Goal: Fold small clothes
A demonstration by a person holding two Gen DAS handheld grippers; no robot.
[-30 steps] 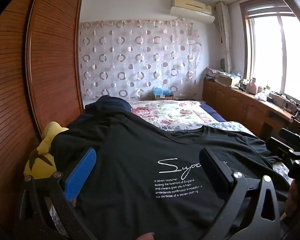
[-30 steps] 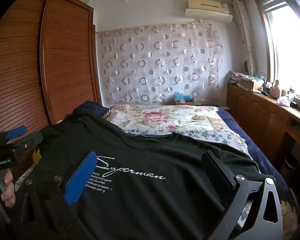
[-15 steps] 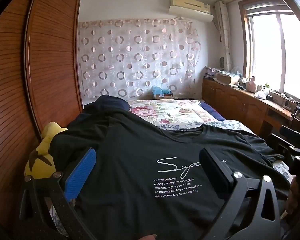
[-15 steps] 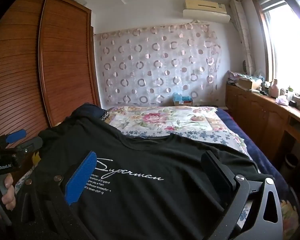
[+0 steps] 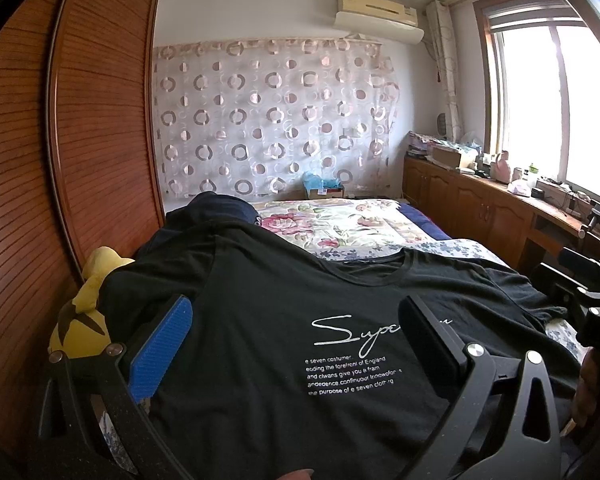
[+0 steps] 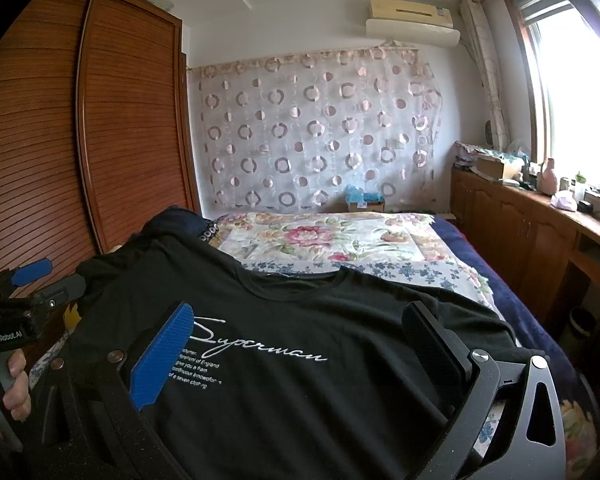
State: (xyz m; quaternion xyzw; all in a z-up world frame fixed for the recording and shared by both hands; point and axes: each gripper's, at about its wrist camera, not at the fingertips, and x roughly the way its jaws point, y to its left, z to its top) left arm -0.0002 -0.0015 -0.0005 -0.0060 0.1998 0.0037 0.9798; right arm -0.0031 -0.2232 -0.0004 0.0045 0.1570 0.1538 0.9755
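Note:
A black T-shirt (image 5: 260, 320) (image 6: 320, 320) with white script print lies spread face up on the bed, neckline away from me. My left gripper (image 5: 296, 320) hovers open above its left half, with nothing between its fingers. Open too, my right gripper (image 6: 296, 324) hangs over the shirt's right half, its jaws wide apart and empty. The right gripper shows at the right edge of the left wrist view (image 5: 580, 284). At the left edge of the right wrist view the left gripper (image 6: 40, 284) appears, held by a hand (image 6: 12, 384).
A yellow plush toy (image 5: 84, 312) sits at the shirt's left, against the wooden wardrobe (image 5: 60, 160). A dark blue garment (image 5: 216, 208) lies beyond the shirt. The floral bedspread (image 6: 340, 240) stretches to the curtained wall. A cluttered wooden counter (image 6: 540, 216) runs along the right.
Both grippers rose and drifted slightly; the shirt sits a little lower in both views. The jaws stay open and the shirt has not moved.

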